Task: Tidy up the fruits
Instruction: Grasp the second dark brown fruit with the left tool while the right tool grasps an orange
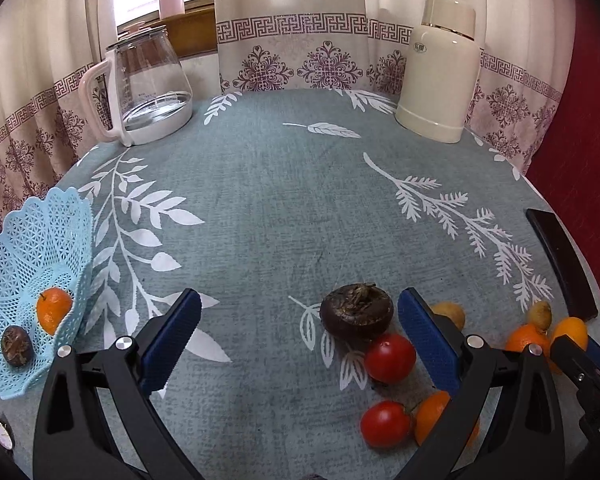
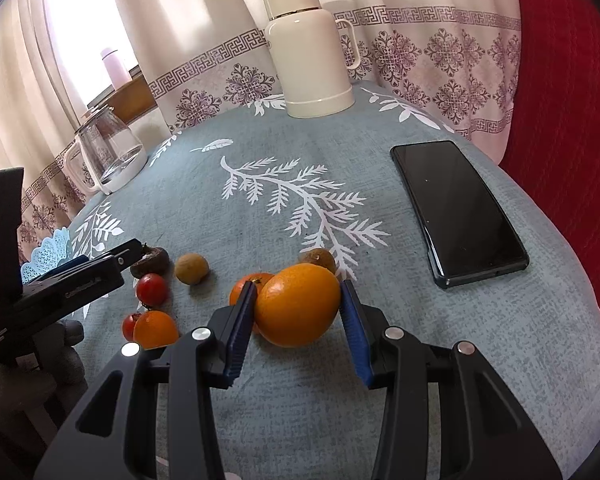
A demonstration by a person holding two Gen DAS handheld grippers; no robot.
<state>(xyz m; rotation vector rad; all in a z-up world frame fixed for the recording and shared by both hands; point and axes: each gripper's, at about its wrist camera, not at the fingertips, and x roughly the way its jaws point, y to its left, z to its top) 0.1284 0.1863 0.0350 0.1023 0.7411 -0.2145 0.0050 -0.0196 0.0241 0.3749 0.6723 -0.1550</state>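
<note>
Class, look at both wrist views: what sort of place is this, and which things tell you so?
Most likely a home living or dining room. A cloth-covered table stands by patterned curtains, with a glass kettle and a cream thermos flask on it.

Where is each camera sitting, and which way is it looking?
Left wrist view: sits on the left gripper, looking across the table toward the glass kettle; its own two open fingers show, and the right gripper's tip at the right edge.
Right wrist view: sits on the right gripper, looking at the big orange between its fingers; the left gripper shows at the left.
Both see the cream flask, the blue basket, the phone and the dark brown fruit.
</note>
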